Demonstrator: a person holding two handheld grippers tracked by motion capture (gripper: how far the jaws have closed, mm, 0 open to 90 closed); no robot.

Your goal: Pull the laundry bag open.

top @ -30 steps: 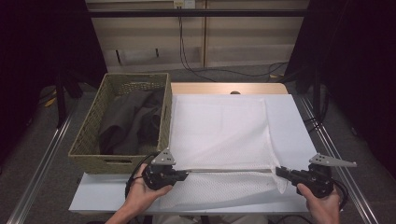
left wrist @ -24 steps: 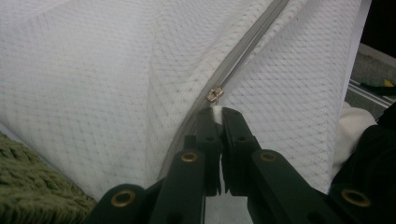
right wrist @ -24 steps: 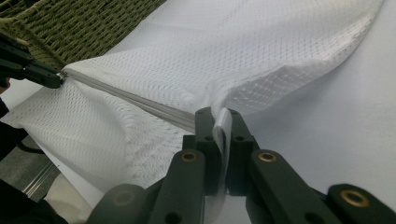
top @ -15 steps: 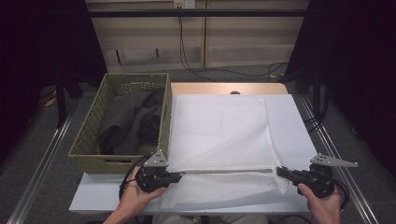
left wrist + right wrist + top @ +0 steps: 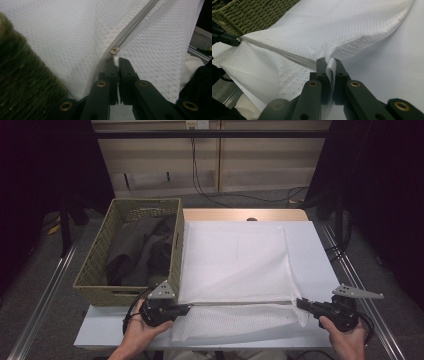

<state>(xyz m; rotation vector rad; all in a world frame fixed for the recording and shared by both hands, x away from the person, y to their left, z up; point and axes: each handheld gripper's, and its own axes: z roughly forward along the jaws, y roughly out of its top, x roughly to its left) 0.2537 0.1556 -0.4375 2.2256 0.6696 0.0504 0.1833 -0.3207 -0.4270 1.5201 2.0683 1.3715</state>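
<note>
Left gripper: the left gripper [image 5: 186,308] sits at the near edge of the table, held in a hand [image 5: 142,332]; its jaws are clenched on a white tab at the end of the zip, just behind the small metal zip slider [image 5: 114,50].
Right gripper: the right gripper [image 5: 301,303], held in the other hand [image 5: 345,337], has its jaws closed on the white fabric tab at the opposite end of the zip [image 5: 331,67].
Zip: the zip [image 5: 240,303] runs taut and straight between the two grippers, across the near part of the bag.
Mesh bag: the white mesh bag [image 5: 235,265] lies flat on the table, its near flap folded below the zip line and reaching the table's front edge.
Table: the white table [image 5: 312,250] bears the bag; its far strip is bare wood.
Basket: a woven basket [image 5: 97,265] stands just left of the bag, touching its side, by the left gripper.
Clothes: dark clothes [image 5: 140,250] are heaped inside the basket.
</note>
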